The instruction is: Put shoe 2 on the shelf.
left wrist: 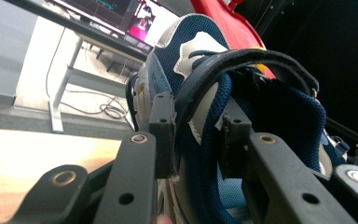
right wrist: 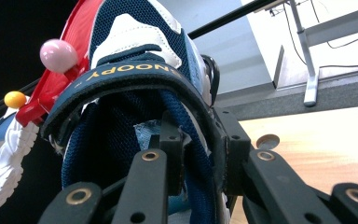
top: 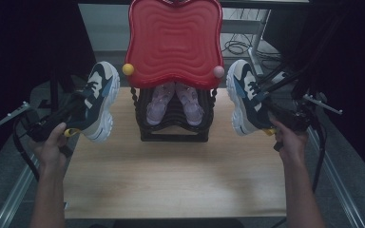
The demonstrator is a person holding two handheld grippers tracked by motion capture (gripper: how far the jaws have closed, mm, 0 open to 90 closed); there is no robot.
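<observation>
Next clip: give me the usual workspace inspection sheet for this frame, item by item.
Surface: wooden table, bare across the near half.
Job's things: left sneaker and right sneaker, both navy and white, both held off the table; black rack with a red wavy top, a pair of pink shoes inside.
Clutter: nothing seen.
Grippers: left hand-held gripper clamps the left sneaker's heel collar; right hand-held gripper clamps the right sneaker's collar.
Cables: one trails from each gripper; loose cables on the floor beyond.
Surroundings: desk frame legs behind, dark at both sides.
</observation>
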